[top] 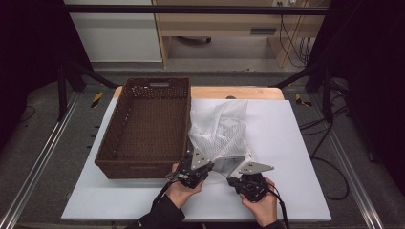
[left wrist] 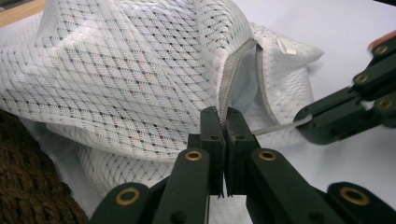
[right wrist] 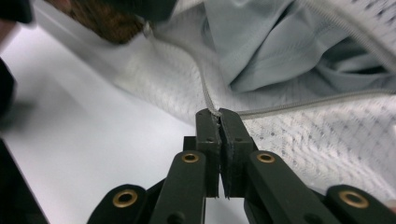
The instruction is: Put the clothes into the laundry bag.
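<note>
Both tools grip the white mesh bag [top: 220,130] beside the basket [top: 143,129]: left tool [left wrist: 223,114] clenched on its zipper edge, right tool [right wrist: 218,115] pinching the opening's rim.

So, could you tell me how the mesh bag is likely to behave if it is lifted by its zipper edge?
Probably floppy: the mesh bag already slumps in folds on the table. Likely light, being thin open netting with soft grey cloth inside. That cloth may slide toward the open zipper, where the left gripper and right gripper pinch the edge.
</note>
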### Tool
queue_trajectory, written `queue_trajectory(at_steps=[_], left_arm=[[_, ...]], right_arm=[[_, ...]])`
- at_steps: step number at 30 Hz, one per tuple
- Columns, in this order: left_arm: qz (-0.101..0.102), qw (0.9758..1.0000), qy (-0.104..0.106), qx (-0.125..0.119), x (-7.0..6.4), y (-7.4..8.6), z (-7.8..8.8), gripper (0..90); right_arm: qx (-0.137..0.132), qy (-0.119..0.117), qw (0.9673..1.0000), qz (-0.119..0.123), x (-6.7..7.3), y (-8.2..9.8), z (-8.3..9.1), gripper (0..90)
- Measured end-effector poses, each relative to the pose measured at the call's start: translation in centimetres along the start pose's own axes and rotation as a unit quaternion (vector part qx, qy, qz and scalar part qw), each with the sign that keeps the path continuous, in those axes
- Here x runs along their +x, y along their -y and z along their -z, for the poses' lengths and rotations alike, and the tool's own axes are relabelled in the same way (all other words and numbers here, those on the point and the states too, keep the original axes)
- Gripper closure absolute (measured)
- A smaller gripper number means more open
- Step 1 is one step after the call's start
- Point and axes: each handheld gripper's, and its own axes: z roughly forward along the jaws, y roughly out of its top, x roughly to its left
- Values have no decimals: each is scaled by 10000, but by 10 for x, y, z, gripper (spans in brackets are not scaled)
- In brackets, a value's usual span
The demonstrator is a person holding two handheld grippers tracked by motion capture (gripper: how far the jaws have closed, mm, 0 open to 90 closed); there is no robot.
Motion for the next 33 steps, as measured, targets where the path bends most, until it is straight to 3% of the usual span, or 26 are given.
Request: queue_trajectory(at_steps=[2, 4, 8, 12, 14, 18, 20, 22, 29, 31, 33], left_arm=[[12, 10000, 1, 13, 1, 1, -1, 879], [18, 10000, 0, 27, 1, 1, -2, 879], [-14, 10000, -19, 6, 0, 1, -2, 879], [46, 10000, 14, -5, 2, 1, -2, 880], [44, 10000, 2, -19, 2, 0, -2, 880], [-31, 10000, -18, -20, -1, 0, 0, 882], [-18, 10000, 13, -30, -1, -1, 0, 884], [-13, 10000, 33, -44, -2, -2, 1, 885], [-65, 9999, 17, -122, -4, -4, 6, 886], [-33, 9999, 37, -116, -2, -3, 5, 886], [-3, 9999, 45, -118, 0, -2, 5, 885]], right_arm=[[-6, 135, 9999, 37, -3, -1, -7, 687], [-202, 205, 9995, 158, -4, -6, -8, 642], [-671, 210, 9972, 262, -5, -24, -8, 713], [-713, 253, 9971, 21, -11, -38, -24, 827], [-619, 442, 9971, 40, -13, -42, -36, 900], [-460, 705, 9964, -5, -20, -41, -61, 900], [-501, 673, 9964, -118, -24, -42, -70, 900], [-617, 673, 9956, -201, -26, -45, -74, 900], [-818, 1236, 9890, -41, -23, -64, -88, 900], [-888, 1298, 9875, -102, -23, -64, -91, 900], [-867, 1256, 9883, -77, -24, -64, -89, 900]])
